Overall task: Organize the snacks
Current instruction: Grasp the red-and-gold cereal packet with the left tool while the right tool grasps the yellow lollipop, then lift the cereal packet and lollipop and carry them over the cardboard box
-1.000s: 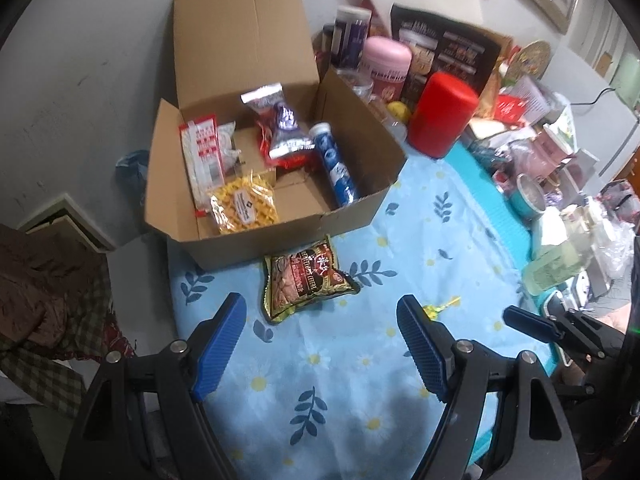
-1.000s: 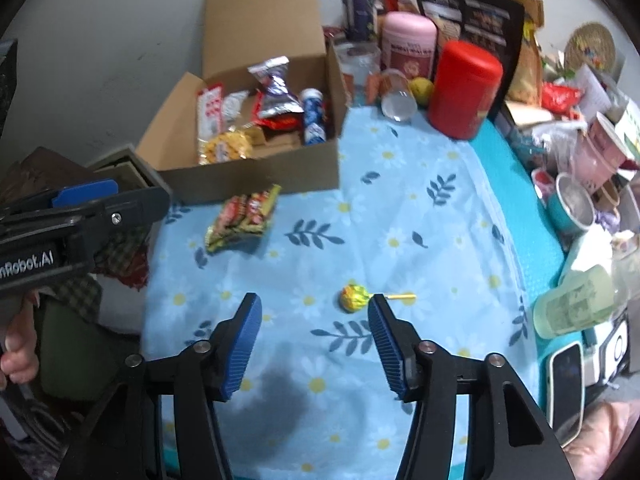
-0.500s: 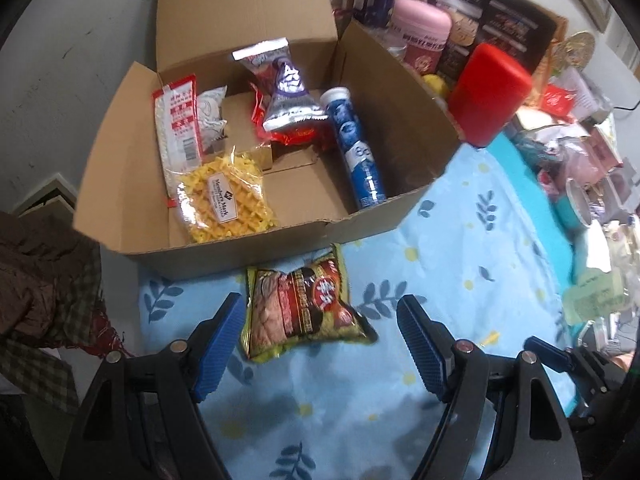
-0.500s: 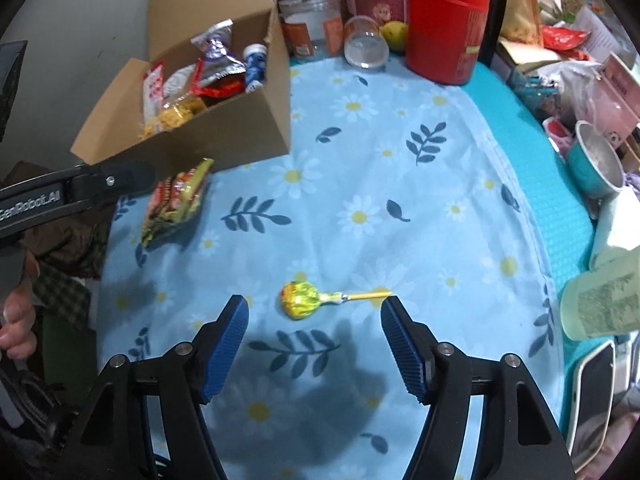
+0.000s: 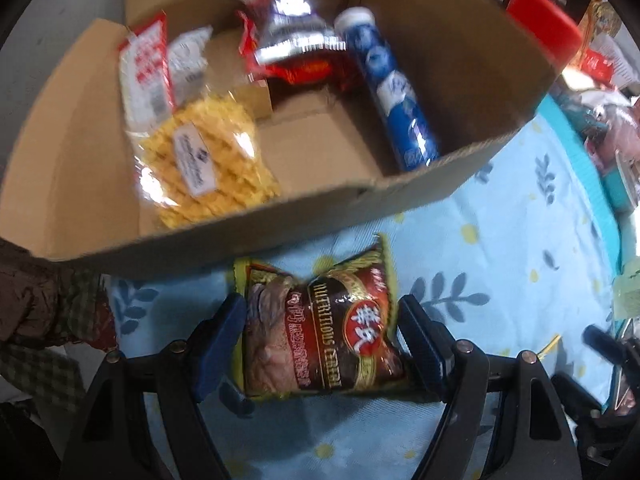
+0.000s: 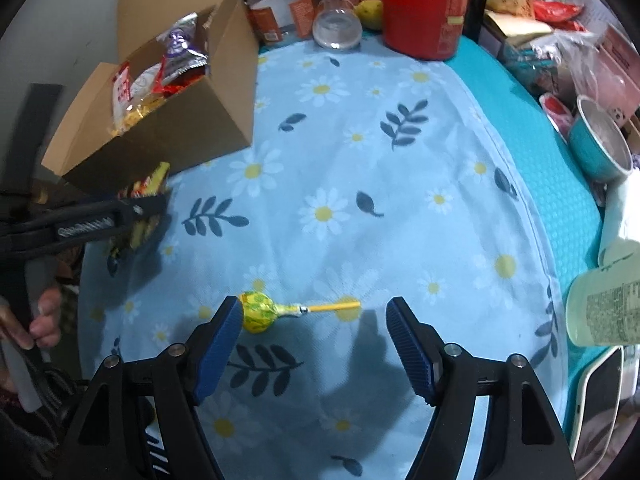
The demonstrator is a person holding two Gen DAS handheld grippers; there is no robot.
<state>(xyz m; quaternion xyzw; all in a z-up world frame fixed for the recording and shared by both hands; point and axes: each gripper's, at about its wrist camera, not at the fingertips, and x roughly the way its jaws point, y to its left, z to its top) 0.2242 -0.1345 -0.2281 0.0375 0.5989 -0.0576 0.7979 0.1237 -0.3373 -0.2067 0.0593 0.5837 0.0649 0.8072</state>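
Our left gripper (image 5: 320, 344) has its fingers open around the snack bag (image 5: 320, 328), which lies right in front of the cardboard box (image 5: 260, 236). Our right gripper (image 6: 314, 336) is opening its fingers, not squeezing the yellow lollipop (image 6: 258, 312) lying between them on the flowery cloth (image 6: 360, 184). A red jar (image 6: 424, 4) and a teal bowl (image 6: 596, 152) crowd the right side.

The cloth (image 6: 400, 184) is light blue with white-and-yellow daisies and dark blue leaves. The box (image 5: 460, 92) is plain brown. The snack bag (image 5: 320, 328) is dark red with yellow edges. The lollipop (image 6: 258, 312) is yellow with green spots. The tall tub (image 6: 424, 4) is red.
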